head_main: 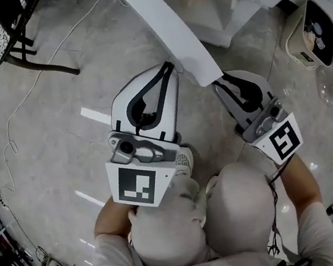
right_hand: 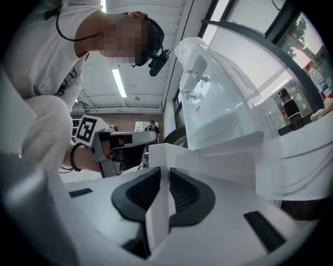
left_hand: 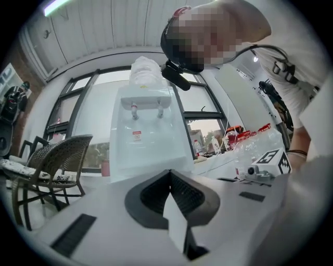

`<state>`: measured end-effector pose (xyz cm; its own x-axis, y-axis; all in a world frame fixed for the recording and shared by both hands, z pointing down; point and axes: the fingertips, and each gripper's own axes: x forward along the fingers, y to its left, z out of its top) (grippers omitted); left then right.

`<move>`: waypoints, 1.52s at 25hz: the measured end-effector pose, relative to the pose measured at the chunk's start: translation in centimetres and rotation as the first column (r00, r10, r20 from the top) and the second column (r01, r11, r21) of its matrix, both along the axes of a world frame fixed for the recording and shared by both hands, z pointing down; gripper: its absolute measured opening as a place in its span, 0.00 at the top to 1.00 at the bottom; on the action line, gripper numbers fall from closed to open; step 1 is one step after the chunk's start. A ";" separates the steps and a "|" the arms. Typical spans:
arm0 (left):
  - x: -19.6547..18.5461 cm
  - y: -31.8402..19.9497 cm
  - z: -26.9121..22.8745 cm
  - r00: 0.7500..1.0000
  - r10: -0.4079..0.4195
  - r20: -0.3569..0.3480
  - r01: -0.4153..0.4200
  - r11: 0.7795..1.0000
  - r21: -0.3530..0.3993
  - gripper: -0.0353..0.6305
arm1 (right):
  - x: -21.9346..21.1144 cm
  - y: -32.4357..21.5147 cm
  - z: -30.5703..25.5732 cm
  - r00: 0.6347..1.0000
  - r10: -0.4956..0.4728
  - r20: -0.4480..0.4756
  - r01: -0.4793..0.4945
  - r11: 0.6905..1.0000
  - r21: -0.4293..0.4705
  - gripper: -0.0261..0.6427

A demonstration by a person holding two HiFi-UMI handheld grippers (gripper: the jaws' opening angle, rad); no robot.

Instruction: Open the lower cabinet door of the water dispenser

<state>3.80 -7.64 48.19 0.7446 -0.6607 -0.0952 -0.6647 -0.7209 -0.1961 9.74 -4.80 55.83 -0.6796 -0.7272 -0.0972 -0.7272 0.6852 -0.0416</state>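
Door (head_main: 169, 28) of the dispenser (left_hand: 145, 135) stands swung out over the floor (head_main: 59, 127). Its free edge ends at the tips of the right gripper (head_main: 220, 84).

Writing: a small red-and-white label (left_hand: 136, 136) sits below the two taps (left_hand: 146, 108), and its print is too small to read. No brand name is legible. Each gripper bears a black-and-white square marker (head_main: 136, 187).

Right gripper: the white door edge is clamped between the dark pads, as the right gripper view shows.

Left gripper (head_main: 167, 67): the jaws are closed tip to tip with nothing between them. It lies just left of the door in the head view, and I cannot tell whether it touches the door.
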 end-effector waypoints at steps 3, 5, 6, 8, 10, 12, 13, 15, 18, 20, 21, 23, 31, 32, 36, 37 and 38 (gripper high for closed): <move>-1.7 -0.2 -0.3 0.999 -0.036 0.013 0.036 0.999 0.008 0.94 | -2.3 0.5 -0.1 0.998 -0.069 -0.011 0.069 0.998 0.002 0.86; -2.7 -0.2 -0.6 0.998 -0.054 0.017 0.054 0.998 0.016 0.94 | -3.9 0.8 0.0 0.993 -0.112 -0.019 0.112 0.994 -0.001 0.86; -3.2 -0.2 -0.8 0.998 -0.062 0.020 0.061 0.998 0.019 0.94 | -4.7 0.8 0.0 0.991 -0.133 -0.021 0.133 0.991 -0.002 0.86; -4.3 -0.1 -1.2 0.997 -0.076 0.026 0.075 0.997 0.026 0.94 | -6.4 1.0 -0.1 0.984 -0.174 -0.023 0.174 0.985 -0.004 0.86; -5.4 0.0 -1.4 0.995 -0.090 0.034 0.089 0.996 0.032 0.94 | -8.2 1.0 -0.1 0.977 -0.211 -0.022 0.211 0.977 -0.003 0.86; -6.7 0.1 -1.4 0.994 -0.107 0.038 0.106 0.994 0.031 0.94 | -10.0 0.9 -0.1 0.970 -0.243 -0.018 0.243 0.970 -0.003 0.86; -7.4 0.2 -1.4 0.992 -0.117 0.038 0.116 0.993 0.030 0.94 | -10.9 0.9 -0.1 0.966 -0.258 -0.017 0.258 0.966 -0.005 0.86; -8.8 0.2 -1.5 0.990 -0.138 0.035 0.137 0.990 0.031 0.94 | -12.6 0.7 0.0 0.958 -0.285 -0.014 0.285 0.958 -0.007 0.86; -10.9 0.1 -1.5 0.984 -0.177 0.027 0.176 0.984 0.033 0.94 | -15.0 0.3 0.1 0.946 -0.323 -0.020 0.323 0.946 -0.006 0.86; -11.9 0.2 -1.2 0.979 -0.204 0.027 0.203 0.979 0.033 0.94 | -16.2 0.1 0.1 0.937 -0.348 -0.030 0.348 0.938 -0.007 0.86; -12.3 0.0 -1.3 0.976 -0.217 0.031 0.216 0.976 0.030 0.94 | -16.7 -0.1 0.2 0.933 -0.357 -0.035 0.357 0.934 -0.006 0.86; -12.9 -0.4 -1.4 0.969 -0.245 0.036 0.244 0.969 0.022 0.94 | -17.7 -0.4 0.2 0.929 -0.369 -0.041 0.369 0.929 -0.005 0.86; -17.0 -0.7 -0.9 0.940 -0.340 0.037 0.339 0.940 0.024 0.94 | -22.2 -2.1 0.0 0.926 -0.376 -0.037 0.377 0.926 0.014 0.87; -17.6 -0.7 -0.8 0.936 -0.350 0.034 0.350 0.937 0.022 0.94 | -22.7 -2.4 0.0 0.926 -0.374 -0.041 0.375 0.927 0.017 0.87; -19.6 -0.7 0.1 0.919 -0.392 0.027 0.392 0.920 0.011 0.94 | -24.5 -3.3 0.1 0.930 -0.364 -0.049 0.366 0.930 0.028 0.87; -19.9 -0.8 0.4 0.916 -0.400 0.026 0.400 0.916 0.010 0.94 | -24.9 -3.6 0.2 0.932 -0.359 -0.053 0.361 0.932 0.032 0.87; -20.2 -0.9 0.7 0.913 -0.407 0.028 0.407 0.914 0.005 0.94 | -25.2 -3.9 0.2 0.934 -0.354 -0.056 0.356 0.934 0.036 0.87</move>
<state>-16.43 -8.51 48.91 0.4138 -0.9070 -0.0779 -0.8948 -0.3895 -0.2185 -15.48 -8.65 56.02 -0.8972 -0.4335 -0.0845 -0.4367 0.8993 0.0240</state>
